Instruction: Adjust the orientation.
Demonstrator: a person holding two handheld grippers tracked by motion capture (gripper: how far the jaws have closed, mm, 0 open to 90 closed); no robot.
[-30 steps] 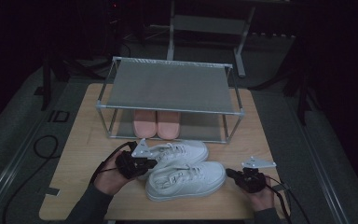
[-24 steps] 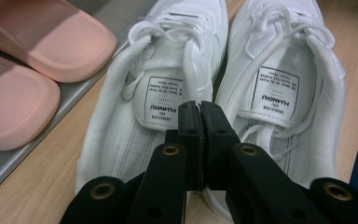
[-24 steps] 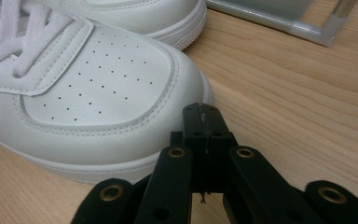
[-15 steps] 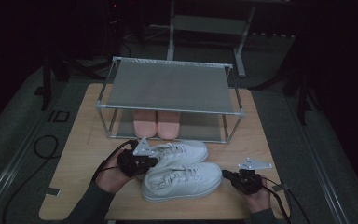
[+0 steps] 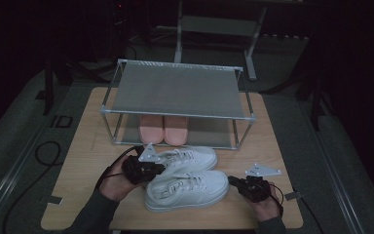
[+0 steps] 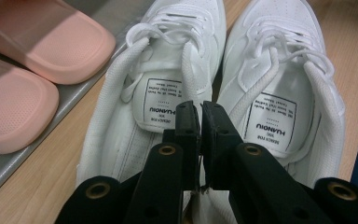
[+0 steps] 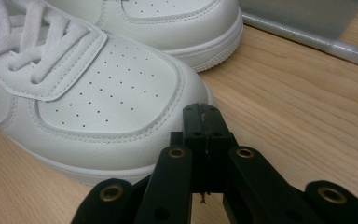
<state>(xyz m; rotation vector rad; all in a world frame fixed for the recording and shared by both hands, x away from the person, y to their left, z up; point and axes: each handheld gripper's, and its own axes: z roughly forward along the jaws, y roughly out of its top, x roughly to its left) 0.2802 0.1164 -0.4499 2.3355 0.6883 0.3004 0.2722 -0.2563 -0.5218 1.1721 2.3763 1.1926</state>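
Now right tongs (image 5: 233, 181) backed off sneaker (image 5: 187, 189).

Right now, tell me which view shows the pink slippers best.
The left gripper view: the pink slippers are close and bright, their dotted texture plain, though cropped. The high view shows both small, half hidden under the rack. The right gripper view faces the sneakers' toes.

Room dark; light falls mainly on the wooden table (image 5: 83, 161). Two-tier metal shoe rack (image 5: 177, 90) stands at the table's far half, pink slippers (image 5: 163, 129) on its lower shelf. Grey floor (image 5: 14, 141) around; metal frame stand (image 5: 214, 24) behind; black cable (image 5: 39, 156) at left.
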